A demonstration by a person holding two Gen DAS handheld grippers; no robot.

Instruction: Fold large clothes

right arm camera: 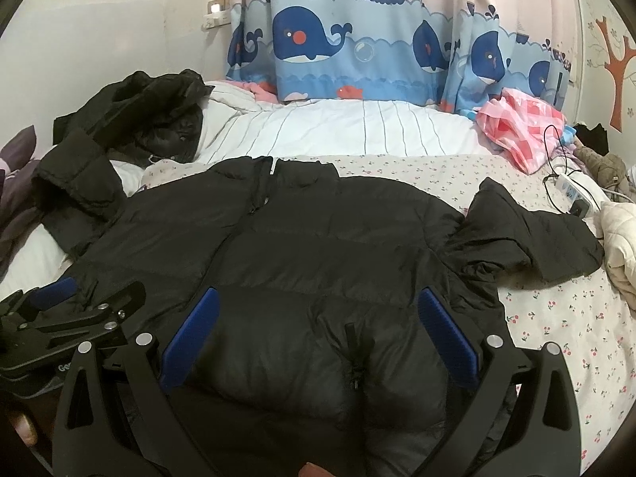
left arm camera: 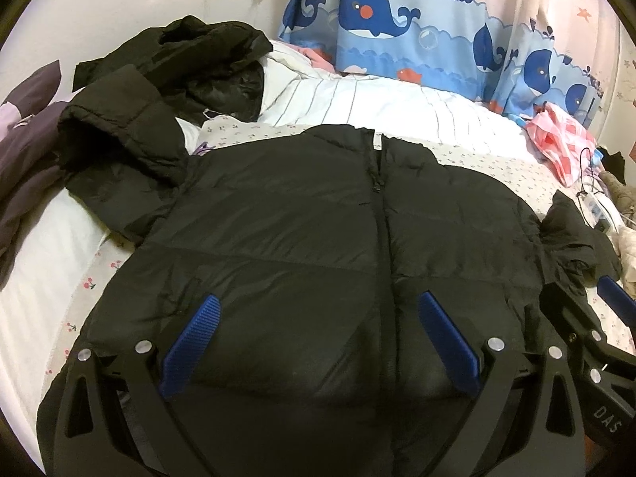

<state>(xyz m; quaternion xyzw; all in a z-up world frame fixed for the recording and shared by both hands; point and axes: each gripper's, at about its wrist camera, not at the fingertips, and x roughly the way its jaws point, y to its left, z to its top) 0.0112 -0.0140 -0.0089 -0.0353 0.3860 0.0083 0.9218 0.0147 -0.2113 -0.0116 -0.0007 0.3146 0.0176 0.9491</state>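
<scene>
A black puffer jacket (left arm camera: 278,218) lies front-up on the bed, its zipper (left arm camera: 381,214) running down the middle. Its one sleeve (left arm camera: 119,139) bends up at the left, and the other sleeve (right arm camera: 524,230) is spread out to the right. My left gripper (left arm camera: 318,302) hovers open over the lower left part of the jacket (right arm camera: 318,238), with nothing between its blue fingers. My right gripper (right arm camera: 318,298) is also open, over the lower zipper end. Each gripper shows at the edge of the other's view: the right gripper (left arm camera: 612,294) and the left gripper (right arm camera: 51,292).
A second black coat (left arm camera: 206,59) is heaped at the back left on a white striped duvet (left arm camera: 377,107). A pink checked bag (right arm camera: 516,127), a power strip (right arm camera: 576,194) with cables and a cream garment (right arm camera: 620,238) lie at the right. A whale curtain (right arm camera: 357,47) hangs behind.
</scene>
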